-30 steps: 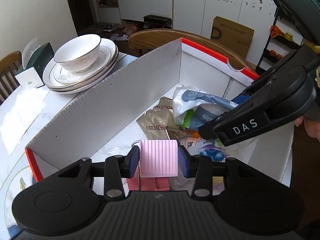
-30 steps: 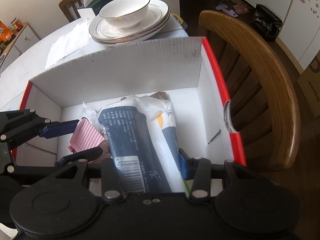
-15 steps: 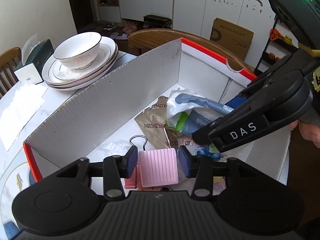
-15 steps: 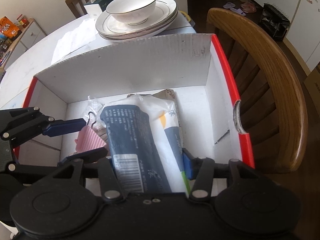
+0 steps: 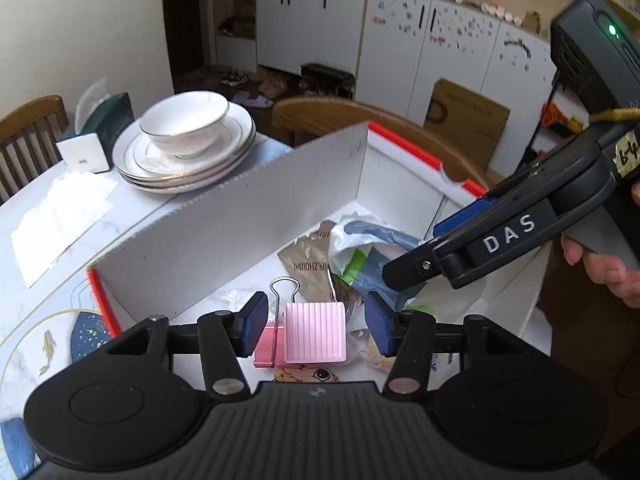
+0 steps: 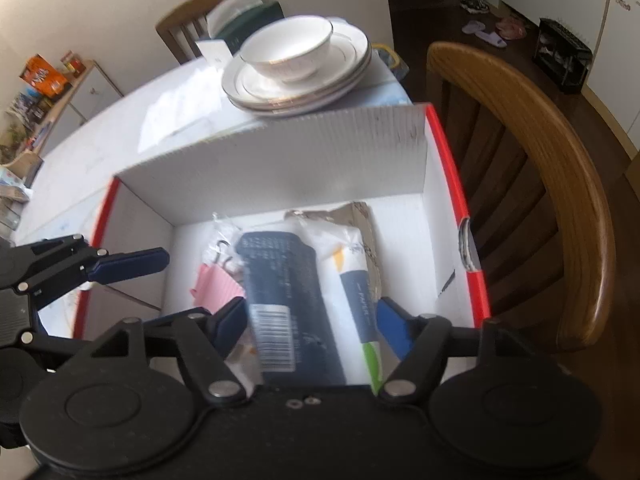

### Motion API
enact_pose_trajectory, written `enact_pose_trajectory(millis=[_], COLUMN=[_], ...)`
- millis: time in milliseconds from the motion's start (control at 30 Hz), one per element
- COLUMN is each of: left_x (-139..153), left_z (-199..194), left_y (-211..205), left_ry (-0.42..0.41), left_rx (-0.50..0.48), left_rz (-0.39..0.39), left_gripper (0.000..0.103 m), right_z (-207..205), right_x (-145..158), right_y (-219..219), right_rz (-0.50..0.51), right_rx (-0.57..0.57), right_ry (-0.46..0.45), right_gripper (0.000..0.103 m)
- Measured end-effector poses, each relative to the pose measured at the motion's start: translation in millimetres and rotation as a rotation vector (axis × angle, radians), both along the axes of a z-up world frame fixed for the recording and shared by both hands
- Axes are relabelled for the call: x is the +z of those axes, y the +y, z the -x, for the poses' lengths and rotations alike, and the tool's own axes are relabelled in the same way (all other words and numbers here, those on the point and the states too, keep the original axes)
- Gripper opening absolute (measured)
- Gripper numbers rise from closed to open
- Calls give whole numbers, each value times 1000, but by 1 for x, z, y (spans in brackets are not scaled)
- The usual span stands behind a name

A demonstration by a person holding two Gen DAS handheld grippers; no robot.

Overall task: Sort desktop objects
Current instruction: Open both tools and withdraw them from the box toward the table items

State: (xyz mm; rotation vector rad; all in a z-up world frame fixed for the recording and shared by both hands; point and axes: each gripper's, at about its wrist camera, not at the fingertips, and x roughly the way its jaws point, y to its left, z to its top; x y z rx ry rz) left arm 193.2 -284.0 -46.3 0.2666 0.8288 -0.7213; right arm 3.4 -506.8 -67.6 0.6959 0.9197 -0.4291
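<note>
Pink binder clip (image 5: pixel 314 332) lies on the floor of the white corrugated box (image 5: pixel 240 216), between the blue pads of the left tongs (image 5: pixel 316 330) but touched by neither; those jaws are opening, gaps visible on both sides. Right tongs (image 6: pixel 310 320) sit above the dark blue and white tissue pack (image 6: pixel 292 300), which rests in the box on top of other wrappers; jaws opening here too, pads standing clear of the pack's sides. Both items look delivered, so the step in hand reads as the release into the box. Plates with a bowl (image 5: pixel 184 128) stand on the counter (image 5: pixel 60 216) just behind the box's far wall, and a tissue box beside them. Next move, as I judge it: lift both tongs straight up and clear of the box walls without snagging the clip's wire handle (image 5: pixel 282 292) or dragging the pack, then turn to whatever is left loose on the counter. Cannot tell from these views what that would be.
</note>
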Motion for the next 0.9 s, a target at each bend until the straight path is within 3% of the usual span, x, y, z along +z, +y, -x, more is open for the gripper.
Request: enact_pose_trajectory(millis=[400, 900], left_x=[29, 39], left_z=[28, 44], left_y=[34, 94], left_ry=[-59, -65], left_rx=[19, -33], left_rz=[98, 170], left_gripper=[67, 71], right_z=[15, 7], right_x=[26, 47], right_y=[25, 76], right_rz=[44, 101], right_rx=[-16, -101], right_ry=[-69, -68], right_gripper=[83, 92])
